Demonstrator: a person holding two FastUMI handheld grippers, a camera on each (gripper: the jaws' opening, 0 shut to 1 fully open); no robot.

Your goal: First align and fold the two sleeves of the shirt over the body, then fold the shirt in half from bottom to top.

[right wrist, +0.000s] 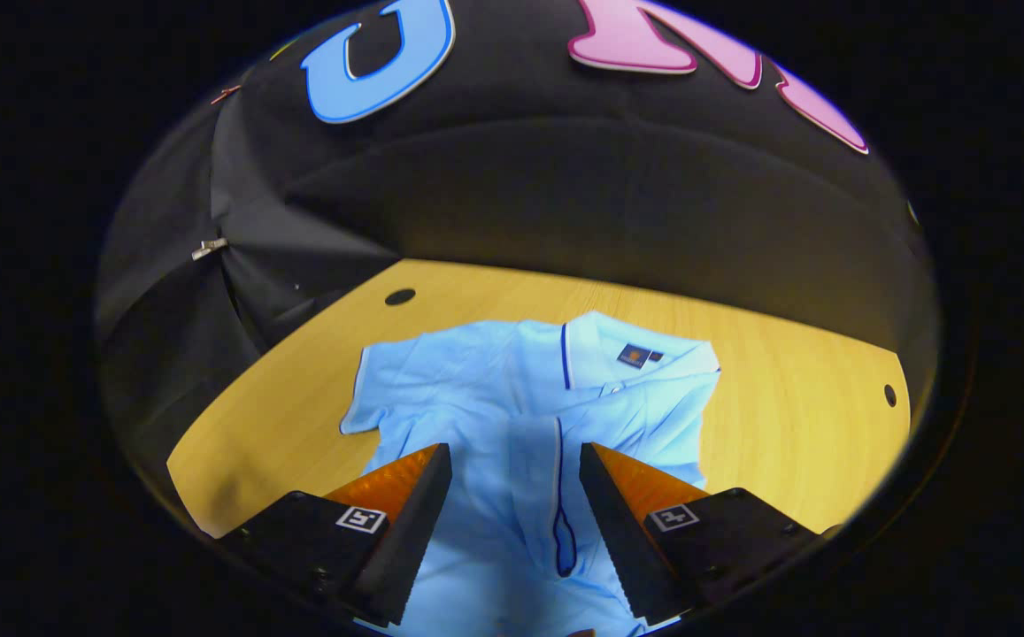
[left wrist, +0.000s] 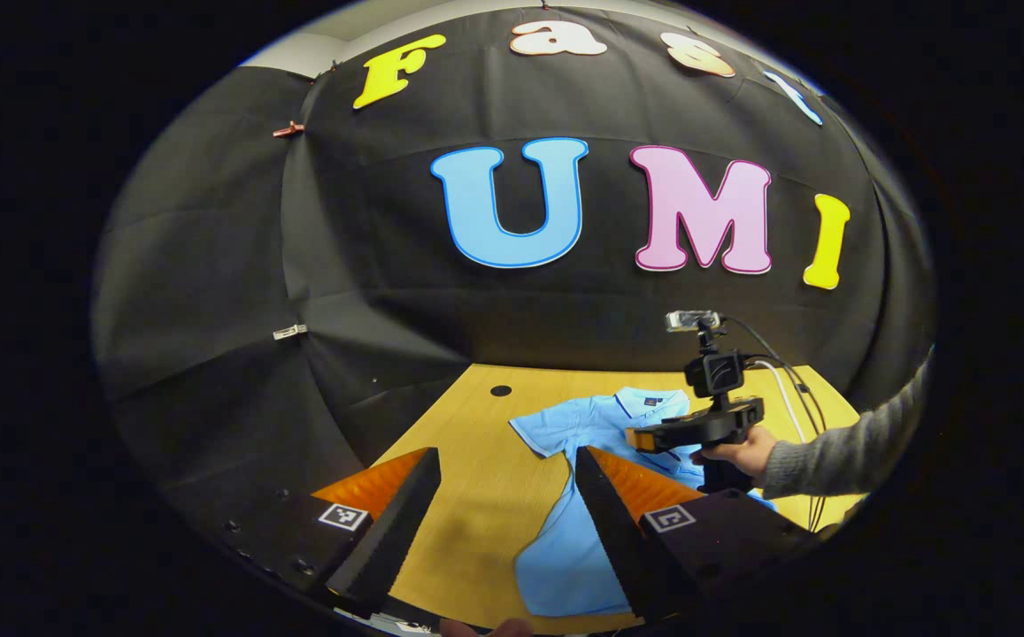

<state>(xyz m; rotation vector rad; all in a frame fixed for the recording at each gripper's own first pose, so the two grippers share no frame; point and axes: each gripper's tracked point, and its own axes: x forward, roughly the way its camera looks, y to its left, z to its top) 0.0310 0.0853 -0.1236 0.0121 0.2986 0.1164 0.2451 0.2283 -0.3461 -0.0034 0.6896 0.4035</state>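
a recording booth: black cloth wall (left wrist: pixel 211 265) (clipped up) behind a wooden table (right wrist: pixel 786 398).

We are seeing a light blue shirt (right wrist: pixel 494 398) with dark blue piping along its collar (right wrist: pixel 618 349) and placket, and a small dark label inside the neck. We are seeing it lying on a yellowish wood-grain table (right wrist: pixel 795 398) with dark round holes. A grey sleeve (left wrist: pixel 848 451) is covering the person's arm.
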